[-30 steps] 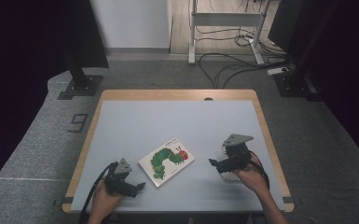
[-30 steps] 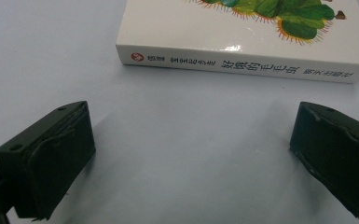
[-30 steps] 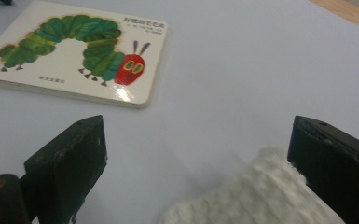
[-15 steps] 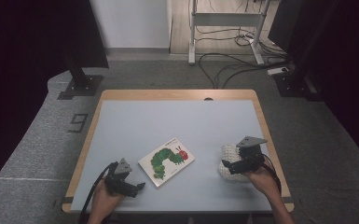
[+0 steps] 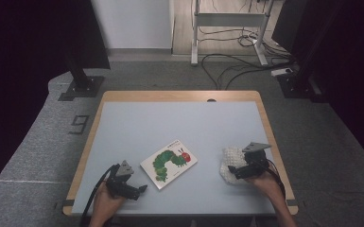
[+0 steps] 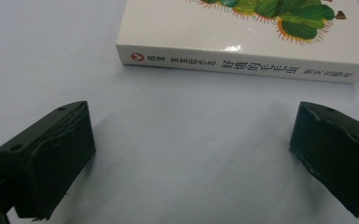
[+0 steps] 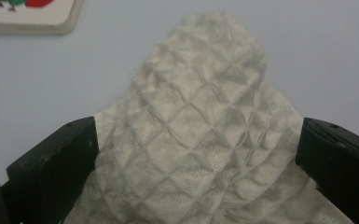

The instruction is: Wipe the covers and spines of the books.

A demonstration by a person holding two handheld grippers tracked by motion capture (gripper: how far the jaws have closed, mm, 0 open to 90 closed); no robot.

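On the pale blue table (image 5: 170, 123), my left gripper (image 5: 141, 189) sits open and empty just short of a glossy, stiff caterpillar picture book (image 5: 169, 163) with Chinese lettering on its spine, while my right gripper (image 5: 231, 171) stands wide open around a soft, light, quilted white cloth (image 5: 229, 161), probably best pinched at a bunched fold.

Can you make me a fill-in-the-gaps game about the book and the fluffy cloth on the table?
1. The book has a green ____ on its cover.
2. The white cloth lies between the open jaws of the ____ gripper.
3. The left gripper has ____ between its jaws.
4. The book lies flat on the ____.

Missing words: caterpillar; right; nothing; table
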